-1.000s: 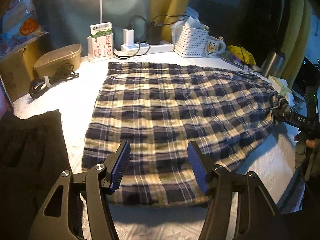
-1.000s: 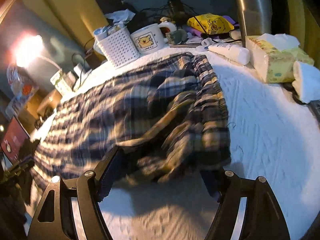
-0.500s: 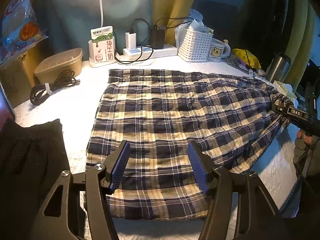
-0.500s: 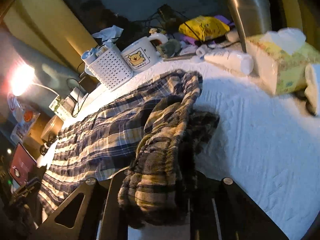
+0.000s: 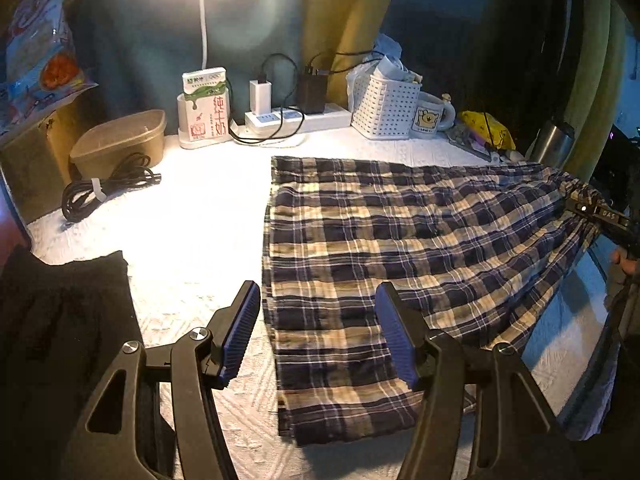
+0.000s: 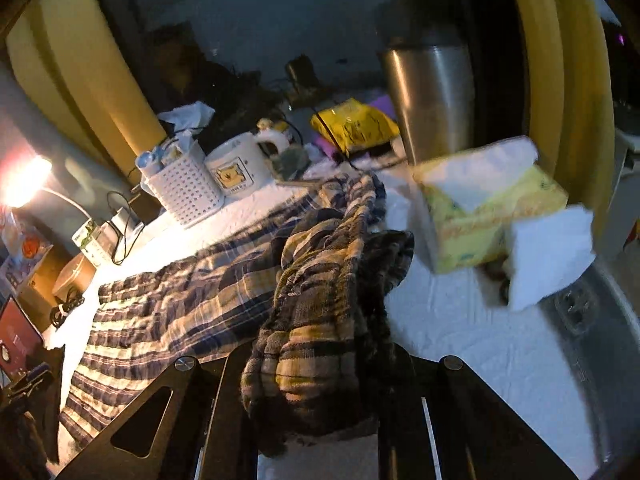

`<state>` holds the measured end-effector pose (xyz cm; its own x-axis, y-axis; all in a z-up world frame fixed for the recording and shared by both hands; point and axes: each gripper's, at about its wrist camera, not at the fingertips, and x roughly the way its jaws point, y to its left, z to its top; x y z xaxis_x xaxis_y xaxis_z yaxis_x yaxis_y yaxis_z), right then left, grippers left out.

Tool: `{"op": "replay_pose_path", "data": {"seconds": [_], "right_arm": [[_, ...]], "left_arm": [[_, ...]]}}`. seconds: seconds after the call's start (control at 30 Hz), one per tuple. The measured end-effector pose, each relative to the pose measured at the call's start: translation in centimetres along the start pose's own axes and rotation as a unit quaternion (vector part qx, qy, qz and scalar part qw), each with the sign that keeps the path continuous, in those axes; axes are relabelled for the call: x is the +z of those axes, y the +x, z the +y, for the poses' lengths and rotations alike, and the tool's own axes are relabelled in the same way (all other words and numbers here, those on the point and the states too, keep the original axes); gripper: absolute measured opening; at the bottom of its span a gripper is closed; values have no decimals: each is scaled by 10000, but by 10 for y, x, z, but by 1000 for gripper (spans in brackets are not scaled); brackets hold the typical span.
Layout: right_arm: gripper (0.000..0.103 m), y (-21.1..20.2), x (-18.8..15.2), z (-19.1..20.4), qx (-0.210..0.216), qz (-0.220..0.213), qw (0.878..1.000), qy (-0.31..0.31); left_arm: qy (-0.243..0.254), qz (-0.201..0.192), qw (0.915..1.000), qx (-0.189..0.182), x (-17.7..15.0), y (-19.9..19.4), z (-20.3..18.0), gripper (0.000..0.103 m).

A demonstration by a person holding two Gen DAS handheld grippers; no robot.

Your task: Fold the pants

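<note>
Blue and cream plaid pants (image 5: 400, 240) lie spread on the white tabletop (image 5: 192, 216). My left gripper (image 5: 318, 336) is open and empty, hovering over the near left hem of the pants. My right gripper (image 6: 316, 396) is shut on the bunched waistband end of the pants (image 6: 320, 320) and holds it lifted above the table. That gripper also shows at the right edge of the left wrist view (image 5: 600, 216), with the cloth hanging from it.
Along the back stand a milk carton (image 5: 206, 106), power strip (image 5: 296, 118), white basket (image 5: 386, 106) and mug (image 5: 430, 116). A coiled cable (image 5: 104, 192) and brown container (image 5: 120, 144) sit left. Black cloth (image 5: 60, 320) lies near left. A tissue box (image 6: 492, 216) and steel flask (image 6: 432, 96) stand right.
My right gripper closed on the waistband end and lifted it off the table. My left gripper drew back and to the left, staying open.
</note>
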<state>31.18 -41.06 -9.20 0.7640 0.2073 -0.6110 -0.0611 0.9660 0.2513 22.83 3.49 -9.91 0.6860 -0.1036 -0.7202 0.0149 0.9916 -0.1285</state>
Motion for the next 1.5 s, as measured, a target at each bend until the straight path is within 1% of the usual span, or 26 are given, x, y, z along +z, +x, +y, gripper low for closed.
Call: {"op": "replay_pose_path", "data": {"seconds": [0.17, 0.43, 0.6, 0.8, 0.97, 1.03, 1.13, 1.27, 1.3, 1.37, 1.47, 1.5], "right_arm": [[14, -19, 10, 32, -16, -222, 9992, -331], [14, -40, 20, 103, 44, -455, 9948, -911], [14, -42, 17, 149, 107, -460, 9912, -1237], [14, -31, 9, 205, 245, -346, 9861, -1608], [14, -7, -4, 257, 474, -134, 9801, -1924], [12, 6, -10, 277, 566, -39, 9775, -2033], [12, 28, -23, 305, 714, 159, 9741, -2138], [12, 60, -48, 341, 846, 535, 9673, -2333], [12, 67, -54, 347, 855, 645, 9656, -2371], [12, 83, -69, 363, 791, 943, 9584, -2576], [14, 91, -83, 373, 711, 1064, 9513, -2803], [18, 92, -84, 374, 722, 1090, 9501, -2832]], "left_arm": [[-16, -204, 9998, 20, 1, -9, 16, 60], [-123, -508, 9986, 0, 0, -24, 54, 60], [-109, -674, 9977, -8, -4, -32, 72, 60], [-146, -764, 9969, -94, -9, -42, 97, 60], [-177, -726, 9972, -98, -13, -45, 118, 61], [-215, -686, 9974, -82, -14, -45, 127, 61], [-243, -659, 9975, -31, -15, -49, 142, 61], [-353, -663, 9972, 32, -18, -55, 159, 61], [-390, -675, 9969, 46, -20, -57, 163, 61], [-472, -678, 9966, 57, -22, -58, 168, 61], [-526, -676, 9963, 56, -26, -60, 169, 61], [-534, -674, 9963, 52, -26, -60, 168, 61]]}}
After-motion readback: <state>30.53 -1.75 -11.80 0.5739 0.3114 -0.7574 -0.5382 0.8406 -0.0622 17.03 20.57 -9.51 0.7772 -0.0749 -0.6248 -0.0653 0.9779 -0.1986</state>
